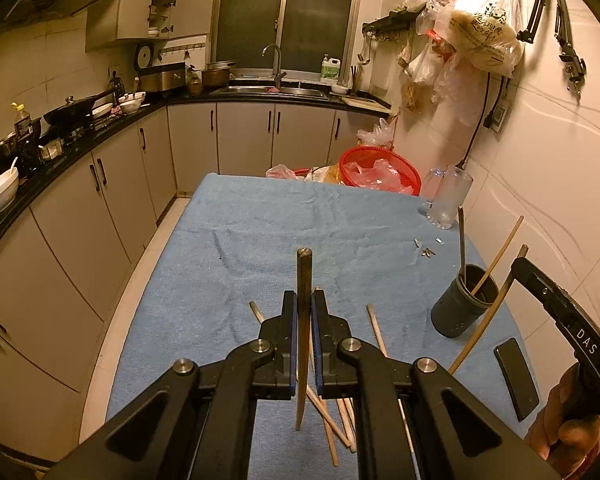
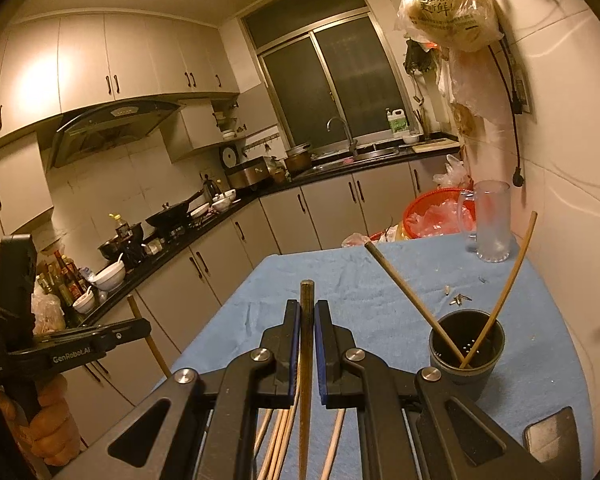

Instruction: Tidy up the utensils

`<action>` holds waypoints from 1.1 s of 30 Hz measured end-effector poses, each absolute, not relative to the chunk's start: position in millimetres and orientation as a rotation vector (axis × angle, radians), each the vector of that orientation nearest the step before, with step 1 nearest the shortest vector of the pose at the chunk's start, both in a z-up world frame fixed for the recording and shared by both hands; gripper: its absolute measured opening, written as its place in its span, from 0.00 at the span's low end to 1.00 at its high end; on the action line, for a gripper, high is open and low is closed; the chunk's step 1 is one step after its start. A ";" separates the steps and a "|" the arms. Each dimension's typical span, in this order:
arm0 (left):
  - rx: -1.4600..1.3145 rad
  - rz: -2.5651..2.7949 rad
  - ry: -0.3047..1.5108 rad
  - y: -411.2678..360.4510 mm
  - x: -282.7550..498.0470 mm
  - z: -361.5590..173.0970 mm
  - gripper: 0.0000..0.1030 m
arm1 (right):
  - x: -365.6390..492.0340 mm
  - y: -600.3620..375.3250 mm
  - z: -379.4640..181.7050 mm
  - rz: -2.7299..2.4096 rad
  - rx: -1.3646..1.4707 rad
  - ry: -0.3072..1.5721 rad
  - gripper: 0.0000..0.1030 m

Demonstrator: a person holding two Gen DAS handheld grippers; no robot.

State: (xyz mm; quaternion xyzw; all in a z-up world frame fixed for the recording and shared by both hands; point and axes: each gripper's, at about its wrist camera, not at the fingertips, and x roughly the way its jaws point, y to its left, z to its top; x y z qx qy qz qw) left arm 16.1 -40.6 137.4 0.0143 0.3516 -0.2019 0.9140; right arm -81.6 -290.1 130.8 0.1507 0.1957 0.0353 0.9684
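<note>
blue cloth covers the desk, loose chopsticks lying on it near the dark holder. left hand-held gripper tilts down, clenched on 1 dark chopstick; right hand-held gripper sits nearer level, likewise clamping a dark chopstick.

Dark chopstick in left hand-held gripper

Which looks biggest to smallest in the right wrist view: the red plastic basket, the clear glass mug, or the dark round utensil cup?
1. Dark round utensil cup, though it is nearest the camera.
2. Red plastic basket and clear glass mug look alike; the basket is partly hidden.
</note>
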 end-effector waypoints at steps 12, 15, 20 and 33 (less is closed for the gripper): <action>0.024 -0.429 0.712 -40.0 12.5 145.2 0.07 | -86.6 -293.8 136.0 0.067 0.322 0.388 0.07; 0.027 -0.435 0.704 -41.2 10.8 149.3 0.07 | -88.1 -294.3 137.0 0.063 0.324 0.383 0.07; 0.034 -0.445 0.691 -43.3 8.0 155.7 0.07 | -93.2 -295.6 141.6 0.059 0.333 0.373 0.07; 0.051 -0.502 0.680 -62.2 -0.2 171.7 0.07 | -104.6 -309.7 149.4 0.033 0.368 0.343 0.07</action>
